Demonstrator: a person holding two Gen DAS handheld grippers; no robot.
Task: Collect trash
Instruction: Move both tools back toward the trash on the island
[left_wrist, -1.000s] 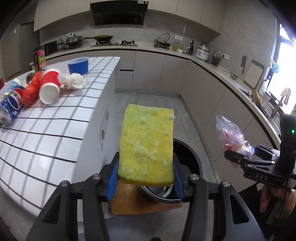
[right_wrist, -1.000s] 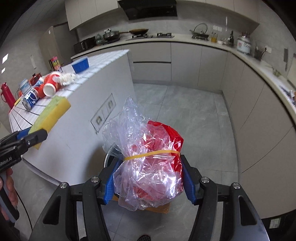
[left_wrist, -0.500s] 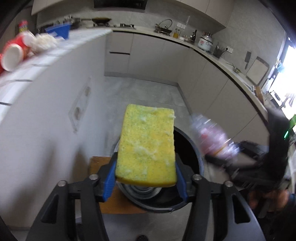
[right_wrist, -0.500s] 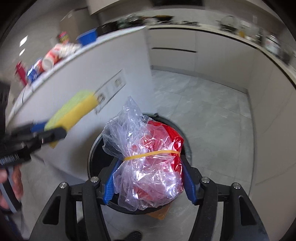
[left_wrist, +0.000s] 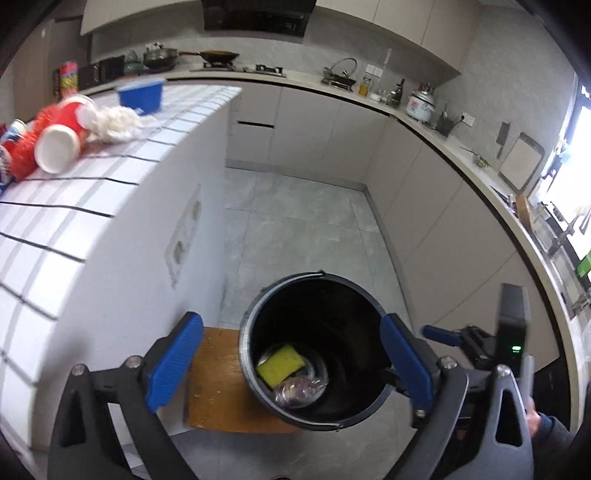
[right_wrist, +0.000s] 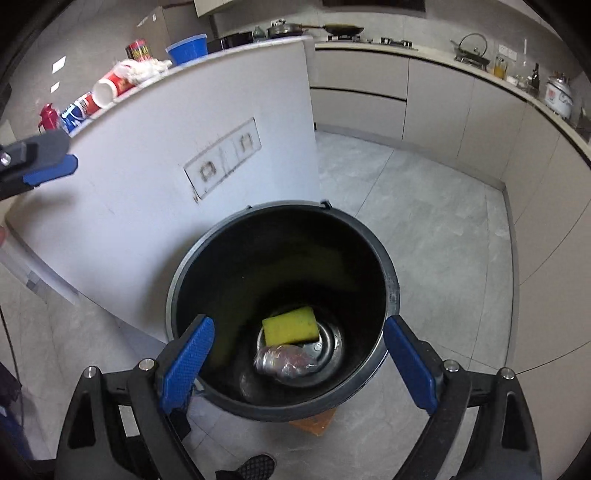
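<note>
A black bucket (left_wrist: 369, 306) stands on a wooden board (left_wrist: 218, 387) on the floor beside the white island. Inside it lie a yellow sponge (left_wrist: 280, 365) and a clear plastic bag (left_wrist: 299, 389). Both show in the right wrist view too: the bucket (right_wrist: 389, 280), the sponge (right_wrist: 291, 325), the bag (right_wrist: 284, 362). My left gripper (left_wrist: 291, 365) is open and empty above the bucket. My right gripper (right_wrist: 295, 363) is open and empty above the bucket. Red paper cups (left_wrist: 55, 136), white tissue (left_wrist: 114, 123) and a blue cup (left_wrist: 142, 96) lie on the island top.
The tiled island (left_wrist: 66, 206) is at the left, with cans (right_wrist: 79, 109) at its far end. Kitchen counters (left_wrist: 461, 155) run along the back and right walls. Grey floor (left_wrist: 295, 221) lies between them. A shoe tip (right_wrist: 255, 467) shows below the bucket.
Both grippers opened over the bucket. The sponge dropped from the left one and the plastic bag from the right one; both now lie in the bucket.
</note>
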